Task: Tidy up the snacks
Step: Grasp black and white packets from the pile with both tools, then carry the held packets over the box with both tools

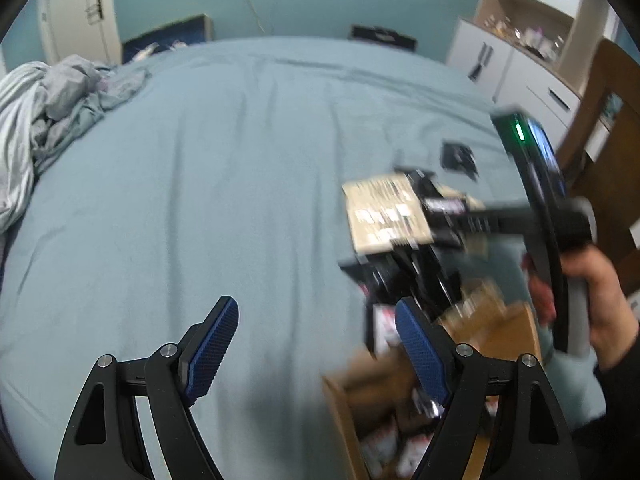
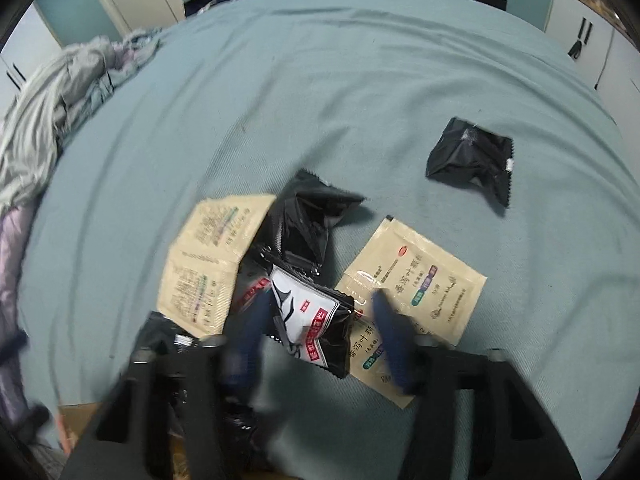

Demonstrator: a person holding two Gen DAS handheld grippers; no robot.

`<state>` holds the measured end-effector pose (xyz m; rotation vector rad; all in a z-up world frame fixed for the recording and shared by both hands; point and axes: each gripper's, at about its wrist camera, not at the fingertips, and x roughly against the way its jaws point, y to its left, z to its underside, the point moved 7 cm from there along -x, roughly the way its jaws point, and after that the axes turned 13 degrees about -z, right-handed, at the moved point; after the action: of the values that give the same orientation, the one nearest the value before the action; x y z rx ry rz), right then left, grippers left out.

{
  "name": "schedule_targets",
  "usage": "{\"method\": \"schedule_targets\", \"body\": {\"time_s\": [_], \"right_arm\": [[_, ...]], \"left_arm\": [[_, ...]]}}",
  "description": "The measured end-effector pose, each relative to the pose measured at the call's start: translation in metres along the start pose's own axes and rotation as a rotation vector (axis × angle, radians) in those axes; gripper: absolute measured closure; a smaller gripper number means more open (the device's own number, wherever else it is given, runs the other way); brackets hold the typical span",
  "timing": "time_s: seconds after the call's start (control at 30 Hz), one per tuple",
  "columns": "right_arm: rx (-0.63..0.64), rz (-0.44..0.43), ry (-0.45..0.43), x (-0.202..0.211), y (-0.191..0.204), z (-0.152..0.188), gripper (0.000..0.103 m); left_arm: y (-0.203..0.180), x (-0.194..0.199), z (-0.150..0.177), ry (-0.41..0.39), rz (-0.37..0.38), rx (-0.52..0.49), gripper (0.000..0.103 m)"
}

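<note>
Snack packets lie on a blue bed. In the right wrist view a black-and-white packet (image 2: 310, 322) sits between my right gripper's (image 2: 320, 316) open, blurred fingers. Beige sachets lie to its left (image 2: 208, 264) and right (image 2: 416, 272). Black packets lie behind (image 2: 308, 224) and at far right (image 2: 470, 158). My left gripper (image 1: 316, 344) is open and empty above the bed, beside a cardboard box (image 1: 340, 404) holding packets. The left wrist view shows the right gripper (image 1: 452, 216), blurred, over a beige sachet (image 1: 384, 212).
Crumpled bedding (image 1: 48, 108) lies at the bed's left side. White cabinets (image 1: 504, 64) and a wooden chair (image 1: 608, 128) stand to the right. The bed sheet (image 1: 220, 160) stretches wide across the middle and left.
</note>
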<state>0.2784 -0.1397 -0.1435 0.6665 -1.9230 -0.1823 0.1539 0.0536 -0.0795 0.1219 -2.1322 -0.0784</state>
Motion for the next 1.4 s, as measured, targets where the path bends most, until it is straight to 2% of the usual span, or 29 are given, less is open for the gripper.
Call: {"method": "schedule_targets", "body": {"time_s": [0.07, 0.13, 0.2, 0.27, 0.37, 0.43, 0.57, 0.63, 0.7, 0.73, 0.83, 0.9, 1.0, 1.03, 1.07, 1.3, 1.37, 1.4], "right_arm": [[-0.001, 0.013, -0.011, -0.003, 0.0, 0.0, 0.072], [0.01, 0.027, -0.044, 0.002, 0.0, 0.0, 0.073], [0.008, 0.041, -0.076, 0.011, 0.001, -0.001, 0.074], [-0.019, 0.031, -0.115, 0.025, 0.003, 0.001, 0.074], [-0.061, 0.015, -0.161, 0.05, 0.001, 0.007, 0.074], [-0.082, 0.0, -0.176, 0.067, 0.004, 0.017, 0.074], [-0.099, -0.008, -0.213, 0.105, 0.012, 0.04, 0.074], [-0.09, -0.002, -0.244, 0.13, 0.019, 0.057, 0.074], [-0.077, 0.0, -0.29, 0.154, 0.026, 0.079, 0.074], [-0.075, -0.004, -0.314, 0.168, 0.028, 0.095, 0.074], [-0.082, 0.013, -0.358, 0.191, 0.027, 0.143, 0.074], [-0.098, 0.042, -0.366, 0.199, 0.026, 0.173, 0.074], [-0.078, 0.053, -0.346, 0.199, 0.041, 0.194, 0.074], [-0.06, 0.054, -0.345, 0.201, 0.048, 0.195, 0.074], [-0.038, 0.056, -0.344, 0.2, 0.054, 0.193, 0.074], [0.029, 0.053, -0.246, 0.164, 0.072, 0.183, 0.074], [0.04, 0.061, -0.233, 0.159, 0.072, 0.179, 0.074], [0.042, 0.059, -0.227, 0.158, 0.073, 0.178, 0.074]], "left_arm": [[0.005, -0.012, -0.013, -0.016, -0.02, 0.006, 0.021], [0.005, -0.024, -0.019, 0.004, -0.003, -0.003, 0.021], [0.0, -0.041, -0.018, 0.084, 0.063, -0.023, 0.022], [-0.008, -0.049, -0.018, 0.13, 0.137, -0.04, 0.022], [-0.019, -0.053, -0.024, 0.143, 0.176, -0.058, 0.022], [-0.031, -0.058, -0.027, 0.179, 0.238, -0.078, 0.022], [-0.054, -0.075, -0.022, 0.284, 0.304, -0.107, 0.022], [-0.063, -0.085, -0.016, 0.349, 0.347, -0.088, 0.024], [-0.069, -0.094, -0.011, 0.416, 0.421, -0.043, 0.033], [-0.07, -0.096, -0.009, 0.437, 0.438, -0.031, 0.042], [-0.071, -0.109, -0.002, 0.486, 0.429, 0.001, 0.06], [-0.07, -0.111, -0.001, 0.477, 0.429, 0.022, 0.061], [-0.065, -0.106, -0.005, 0.437, 0.411, 0.058, 0.065], [-0.061, -0.103, -0.008, 0.414, 0.397, 0.065, 0.072], [-0.059, -0.099, -0.013, 0.39, 0.384, 0.068, 0.073], [-0.028, -0.048, -0.022, 0.226, 0.299, 0.08, 0.079], [-0.02, -0.032, -0.02, 0.192, 0.283, 0.074, 0.09], [-0.017, -0.022, -0.016, 0.189, 0.289, 0.073, 0.09]]}}
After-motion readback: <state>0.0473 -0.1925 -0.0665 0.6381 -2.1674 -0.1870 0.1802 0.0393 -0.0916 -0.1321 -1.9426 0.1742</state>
